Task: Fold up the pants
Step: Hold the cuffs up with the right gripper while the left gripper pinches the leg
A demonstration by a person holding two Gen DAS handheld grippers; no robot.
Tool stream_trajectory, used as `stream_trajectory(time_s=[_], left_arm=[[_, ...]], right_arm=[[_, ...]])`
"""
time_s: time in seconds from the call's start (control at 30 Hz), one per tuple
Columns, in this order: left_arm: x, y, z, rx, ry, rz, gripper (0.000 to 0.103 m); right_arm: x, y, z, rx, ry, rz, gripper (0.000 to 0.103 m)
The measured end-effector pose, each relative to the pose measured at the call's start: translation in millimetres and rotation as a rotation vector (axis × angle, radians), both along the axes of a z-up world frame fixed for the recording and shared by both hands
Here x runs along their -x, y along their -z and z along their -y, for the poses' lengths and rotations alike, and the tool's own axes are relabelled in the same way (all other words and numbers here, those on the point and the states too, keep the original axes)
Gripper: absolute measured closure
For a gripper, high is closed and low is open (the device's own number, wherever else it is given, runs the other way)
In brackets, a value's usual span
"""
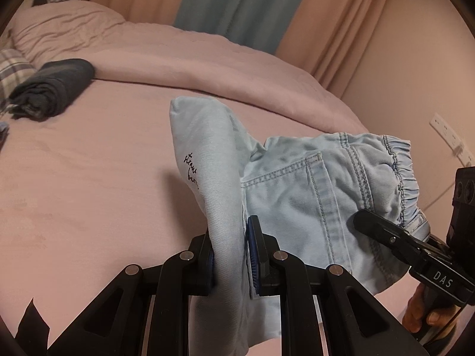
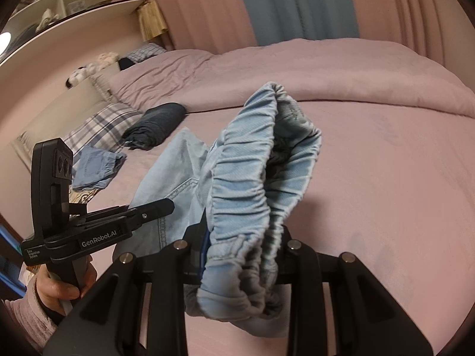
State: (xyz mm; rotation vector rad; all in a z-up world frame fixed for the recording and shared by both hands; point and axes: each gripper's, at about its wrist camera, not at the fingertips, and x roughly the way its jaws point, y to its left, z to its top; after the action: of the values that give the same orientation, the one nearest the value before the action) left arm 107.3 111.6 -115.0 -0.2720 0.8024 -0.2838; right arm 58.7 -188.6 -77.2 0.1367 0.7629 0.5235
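Clearly the pair of pale blue denim pants with a gathered elastic waistband is lifted off the mauve-pink bed sheet, carried between the two tools rather than lying flat, which suits a garment being moved or shaken out before a fold is laid down. At the bottom centre of the left wrist view, the left gripper is clamped on a doubled ridge of leg fabric, the cloth standing up between the blue pads and rising toward the middle of the frame, where dark handwritten-style lettering shows on it. At the bottom centre of the right wrist view, the right gripper is pinched on the bunched waistband, which loops upward in a rumpled ring; holding the waist end and the leg end apart like this probably keeps the garment stretched enough that the halves can be brought together neatly. From the left wrist view the right tool reaches in from the lower right edge, a black finger lying against the denim just below the gathers, and the back pocket with its double stitching faces the camera. Behind, in the upper left of both views, a rolled dark grey garment lies on the sheet near a plaid pillow, and a smaller piece of light blue denim rests at the left of the right wrist view, apparently already dealt with. Pink and blue-grey curtains hang along the top.
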Motion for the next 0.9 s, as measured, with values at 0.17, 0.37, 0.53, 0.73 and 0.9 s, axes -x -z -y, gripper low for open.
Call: stream_trajectory(time_s=[0.17, 0.37, 0.53, 0.73, 0.9], left_arm=[[5.1, -5.9, -18.4, 0.002, -0.04, 0.012, 0.087], [9.4, -9.2, -39.3, 0.008, -0.074, 0.025, 0.087], [5.0, -7.5, -48.6, 0.011, -0.089, 0.023, 0.087], [-6.8, -6.8, -55.7, 0.016, -0.093, 0.026, 0.087], [-17.7, -4.9, -57.1, 0.012, -0.091, 0.027, 0.087]], right_arm=[[-0.6, -6.9, -23.5, 0.003, -0.055, 0.017, 0.074], [-3.1, -14.8, -46.4, 0.011, -0.106, 0.037, 0.074], [-8.6, -15.1, -57.1, 0.018, -0.132, 0.049, 0.074], [-20.0, -13.0, -62.7, 0.027, -0.147, 0.048, 0.074], [-29.4, -13.7, -68.8, 0.032, -0.149, 0.054, 0.074]])
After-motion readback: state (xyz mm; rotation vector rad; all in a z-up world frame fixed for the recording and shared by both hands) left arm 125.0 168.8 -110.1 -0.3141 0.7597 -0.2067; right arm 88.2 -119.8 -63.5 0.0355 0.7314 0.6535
